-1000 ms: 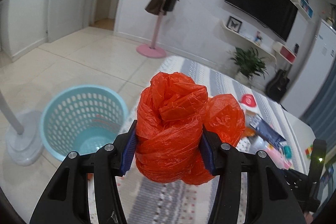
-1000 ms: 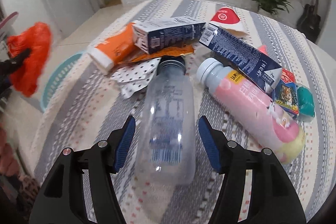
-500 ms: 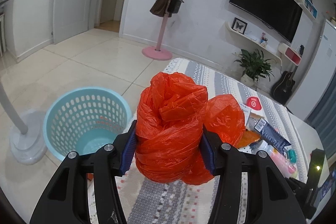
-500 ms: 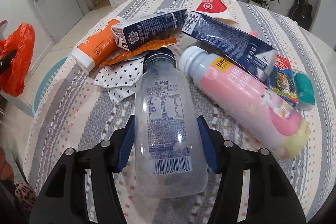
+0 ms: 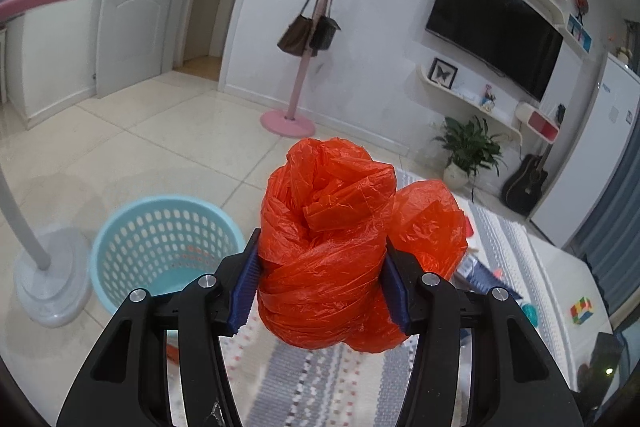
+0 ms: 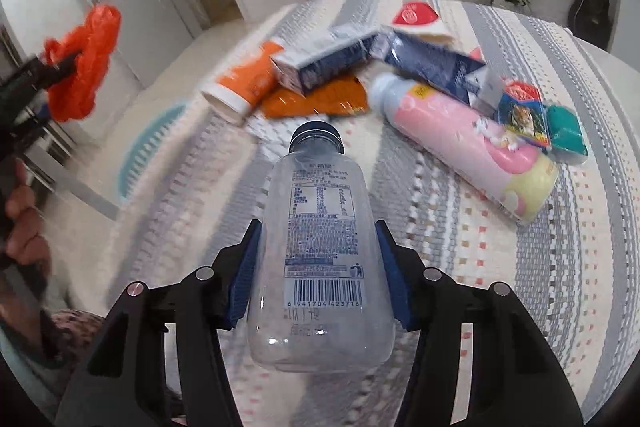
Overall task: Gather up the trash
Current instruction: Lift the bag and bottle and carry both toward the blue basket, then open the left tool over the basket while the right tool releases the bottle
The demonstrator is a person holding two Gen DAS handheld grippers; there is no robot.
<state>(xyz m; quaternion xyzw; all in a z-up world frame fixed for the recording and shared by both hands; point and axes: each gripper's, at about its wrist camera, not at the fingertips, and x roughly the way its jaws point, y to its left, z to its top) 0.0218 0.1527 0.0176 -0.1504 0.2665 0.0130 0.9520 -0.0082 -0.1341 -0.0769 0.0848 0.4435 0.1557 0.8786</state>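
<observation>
1. Nearest in the left wrist view, the left gripper [image 5: 320, 287] is clamped on one crumpled orange plastic bag [image 5: 332, 251]. The bag is squeezed between the two blue finger pads [image 5: 245, 287] and bulges up and to the right beyond them.

2. Nearest in the right wrist view, the right gripper [image 6: 316, 275] holds one clear empty plastic bottle [image 6: 320, 255]. Its two pads press the bottle's sides, the base sits toward the camera, and the dark cap points away. A barcode label faces up.

3. Below and left of the bag, one light blue perforated basket [image 5: 160, 243] stands on the tiled floor [image 5: 160, 147], just beside the edge of the striped tablecloth [image 6: 520, 247].

4. Past the bottle, the remaining trash lies in a loose pile on the cloth, apart from the right gripper: one pink and yellow bottle [image 6: 468, 147] on its side, one orange tube [image 6: 248, 79] with a white cap, two dark blue cartons [image 6: 328, 63] touching at their ends, one orange wrapper [image 6: 320, 99] partly under them, one red and white packet [image 6: 416, 15], and one small picture box [image 6: 520, 111] beside a teal packet [image 6: 568, 131].

5. Farther off, one pink coat stand [image 5: 308, 59] carries two bags, and one potted plant [image 5: 468, 151] and one guitar [image 5: 524, 183] stand by the wall.
</observation>
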